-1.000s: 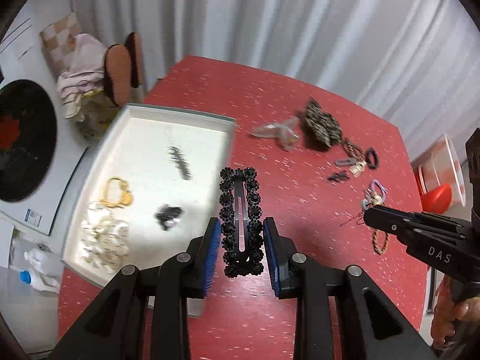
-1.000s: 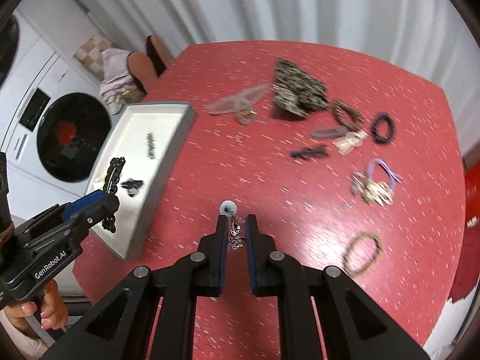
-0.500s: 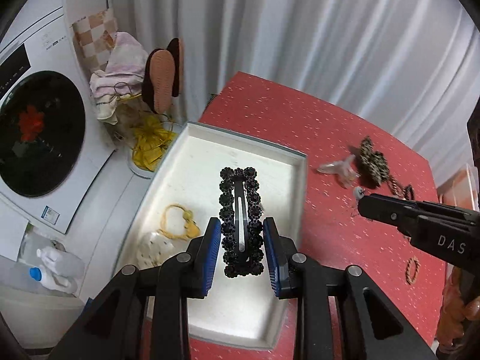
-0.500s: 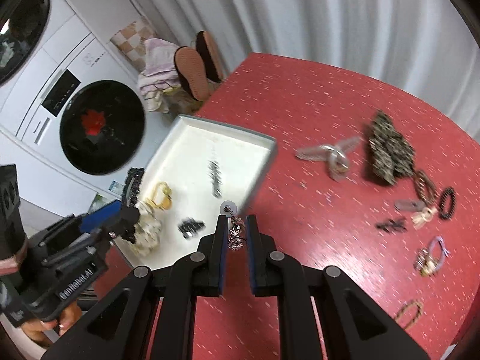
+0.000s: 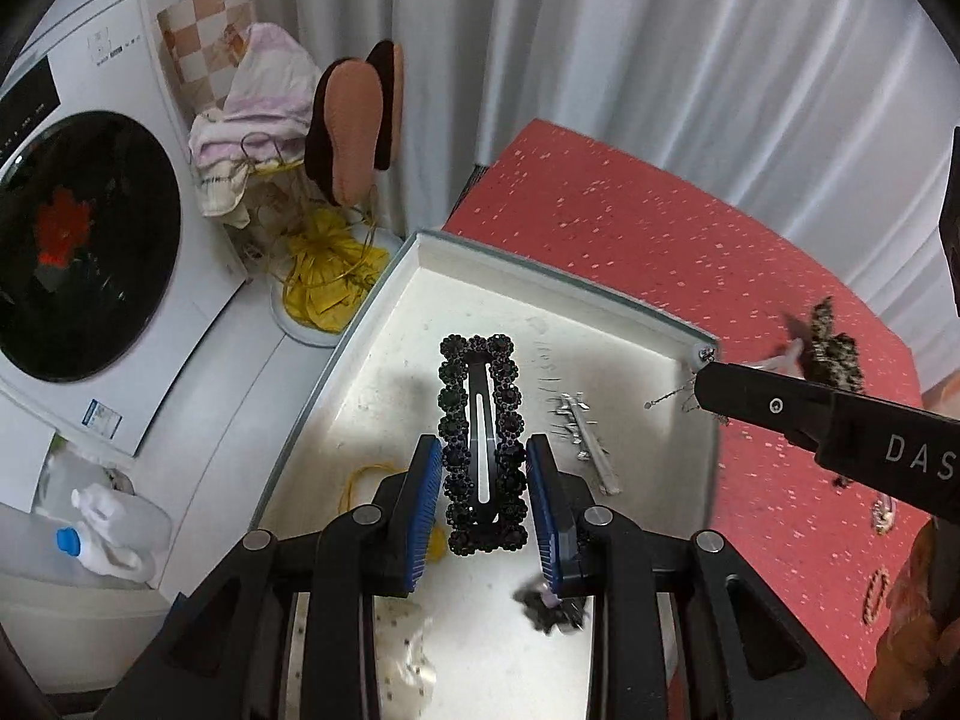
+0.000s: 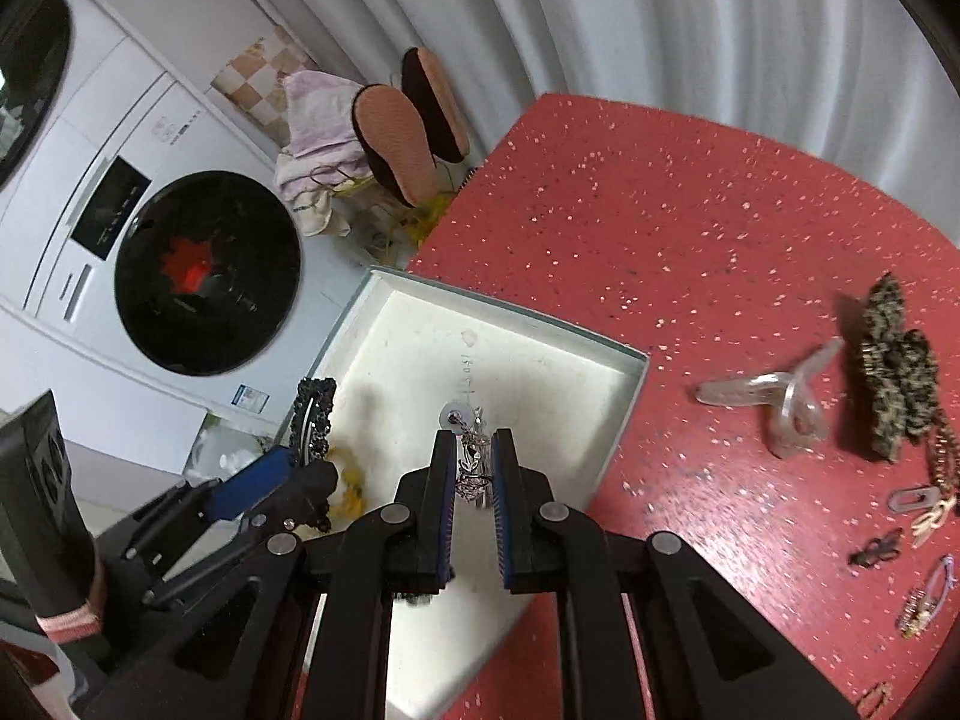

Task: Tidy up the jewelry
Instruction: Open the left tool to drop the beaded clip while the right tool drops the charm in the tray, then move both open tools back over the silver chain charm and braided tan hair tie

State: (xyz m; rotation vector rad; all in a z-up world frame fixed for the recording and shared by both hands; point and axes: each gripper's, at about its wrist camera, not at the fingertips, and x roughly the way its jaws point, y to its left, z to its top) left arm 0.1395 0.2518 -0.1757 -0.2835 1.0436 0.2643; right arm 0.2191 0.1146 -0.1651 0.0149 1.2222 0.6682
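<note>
My left gripper (image 5: 485, 489) is shut on a black beaded rectangular hair clip (image 5: 480, 414) and holds it above the white tray (image 5: 540, 276). My right gripper (image 6: 472, 474) is shut on a small silver dangling earring (image 6: 471, 456), also above the tray (image 6: 636, 396). In the left wrist view the right gripper (image 5: 702, 384) reaches over the tray's right rim. In the right wrist view the left gripper (image 6: 300, 468) with the black clip (image 6: 312, 414) is at the tray's left side. A silver clip (image 5: 585, 441), a yellow piece (image 5: 360, 480) and a dark piece (image 5: 549, 606) lie in the tray.
The red speckled table (image 6: 690, 228) carries a clear claw clip (image 6: 780, 402), a leopard bow (image 6: 894, 366) and several small clips and hair ties (image 6: 918, 504) at the right. A washing machine (image 6: 204, 276), slippers (image 6: 402, 126) and a towel stand left of the table.
Both grippers have moved left from over the red table to above the white tray, each keeping its item. The tray now fills the middle of both views.
</note>
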